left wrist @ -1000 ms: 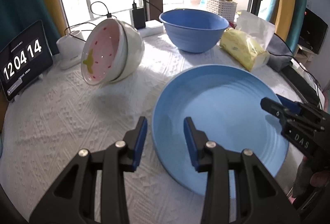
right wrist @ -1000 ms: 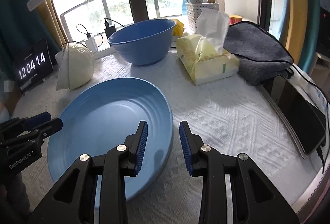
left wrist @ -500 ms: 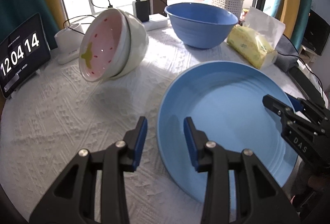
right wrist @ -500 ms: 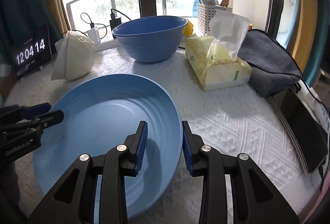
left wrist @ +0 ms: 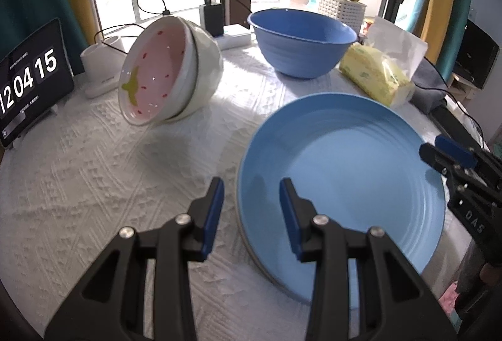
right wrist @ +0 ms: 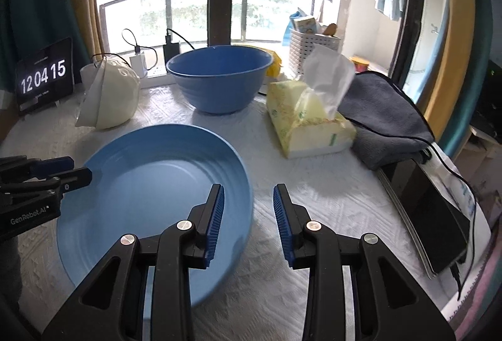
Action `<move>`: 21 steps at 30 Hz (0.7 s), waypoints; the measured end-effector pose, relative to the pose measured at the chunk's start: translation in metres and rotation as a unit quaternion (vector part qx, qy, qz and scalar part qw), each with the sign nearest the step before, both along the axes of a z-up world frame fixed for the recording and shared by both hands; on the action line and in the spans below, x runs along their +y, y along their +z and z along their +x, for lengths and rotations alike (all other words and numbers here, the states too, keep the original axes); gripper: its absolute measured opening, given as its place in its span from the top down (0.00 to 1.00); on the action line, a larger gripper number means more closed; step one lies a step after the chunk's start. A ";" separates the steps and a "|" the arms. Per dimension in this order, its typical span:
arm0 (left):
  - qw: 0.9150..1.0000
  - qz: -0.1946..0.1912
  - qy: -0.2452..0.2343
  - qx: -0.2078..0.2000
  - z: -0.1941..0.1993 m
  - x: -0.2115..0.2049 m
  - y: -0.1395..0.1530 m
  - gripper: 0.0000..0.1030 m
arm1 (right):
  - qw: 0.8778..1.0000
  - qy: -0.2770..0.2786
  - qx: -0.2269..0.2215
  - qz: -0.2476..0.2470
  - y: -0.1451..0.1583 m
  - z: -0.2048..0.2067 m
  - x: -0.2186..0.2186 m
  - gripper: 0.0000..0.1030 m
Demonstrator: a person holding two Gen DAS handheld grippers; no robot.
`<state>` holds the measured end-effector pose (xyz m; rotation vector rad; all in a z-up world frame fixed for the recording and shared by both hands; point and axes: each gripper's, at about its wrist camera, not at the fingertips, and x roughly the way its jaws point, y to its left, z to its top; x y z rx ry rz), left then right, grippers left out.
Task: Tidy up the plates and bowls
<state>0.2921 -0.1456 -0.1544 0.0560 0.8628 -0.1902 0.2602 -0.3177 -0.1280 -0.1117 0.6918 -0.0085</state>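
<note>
A large light-blue plate (left wrist: 342, 181) lies on the white tablecloth; it also shows in the right wrist view (right wrist: 150, 199). My left gripper (left wrist: 251, 212) is open, its jaws straddling the plate's left rim. My right gripper (right wrist: 248, 215) is open, its jaws straddling the plate's right rim. A deep blue bowl (left wrist: 302, 43) stands at the back, also in the right wrist view (right wrist: 219, 77). Two nested white bowls with a pink strawberry inside (left wrist: 169, 71) lie tipped on their side at the back left, also in the right wrist view (right wrist: 109, 96).
A yellow tissue pack (right wrist: 307, 121) and a grey cloth (right wrist: 382, 118) lie right of the plate. A dark tablet (right wrist: 433, 215) sits at the table's right edge. A clock display (left wrist: 28, 77), chargers and cables stand along the window side.
Both grippers have moved closer over the plate's rims. The right gripper's jaws have opened wider. The clock has changed from 12:04:14 to 12:04:15.
</note>
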 end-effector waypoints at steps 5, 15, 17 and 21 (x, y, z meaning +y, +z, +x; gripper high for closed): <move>1.000 -0.001 -0.001 -0.001 -0.001 0.006 0.002 0.63 | 1.000 0.015 0.011 -0.008 -0.007 -0.001 0.013 0.69; 1.000 -0.003 -0.001 -0.011 -0.003 0.012 0.010 0.63 | 0.997 0.011 0.022 -0.078 -0.012 0.002 0.028 0.69; 1.000 -0.001 -0.001 -0.014 -0.002 0.012 0.013 0.63 | 0.998 0.002 0.011 -0.068 -0.007 0.002 0.023 0.69; 1.000 0.005 -0.001 -0.016 0.003 0.010 0.015 0.63 | 0.999 -0.003 0.008 -0.034 -0.002 0.012 0.010 0.68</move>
